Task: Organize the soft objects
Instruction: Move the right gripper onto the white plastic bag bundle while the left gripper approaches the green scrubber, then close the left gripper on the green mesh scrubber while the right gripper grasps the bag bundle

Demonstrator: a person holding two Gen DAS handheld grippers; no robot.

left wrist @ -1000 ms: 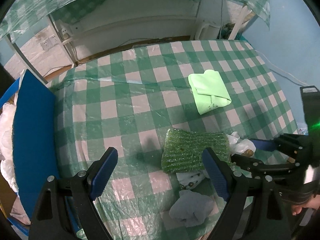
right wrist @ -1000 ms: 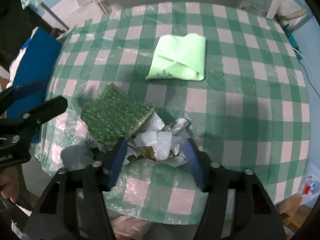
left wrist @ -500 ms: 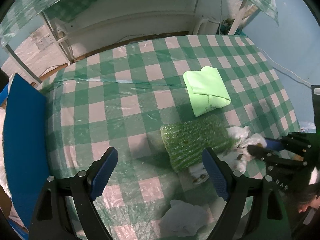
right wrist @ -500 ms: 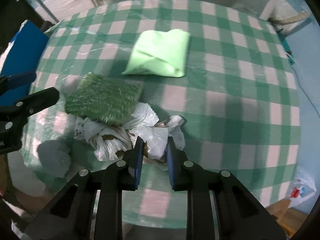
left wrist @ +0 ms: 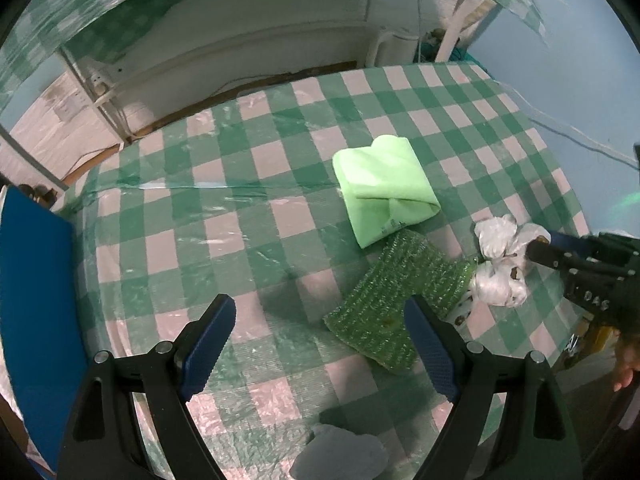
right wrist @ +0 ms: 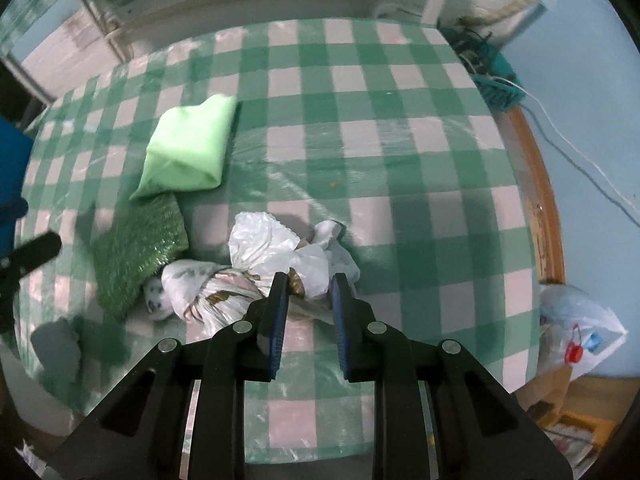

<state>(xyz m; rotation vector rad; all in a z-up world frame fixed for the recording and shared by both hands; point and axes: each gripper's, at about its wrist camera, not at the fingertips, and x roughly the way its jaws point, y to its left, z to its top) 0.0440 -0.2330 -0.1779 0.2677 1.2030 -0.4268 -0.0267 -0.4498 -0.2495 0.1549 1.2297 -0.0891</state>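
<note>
Our right gripper [right wrist: 307,294], whose jaws have just been easing apart, holds the white plastic bag [right wrist: 280,256] between its pads and has dragged it clear of the green sponge [right wrist: 138,246] to its left, while our left gripper [left wrist: 320,344] hangs open, empty.

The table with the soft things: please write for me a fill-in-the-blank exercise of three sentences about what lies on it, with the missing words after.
1. The folded cloth near the middle of the table has a light ____ colour.
2. The right claw has a piece of the white ____ bag between its fingers.
3. The left claw is wide open and holds ____.

Missing words: green; plastic; nothing
</note>
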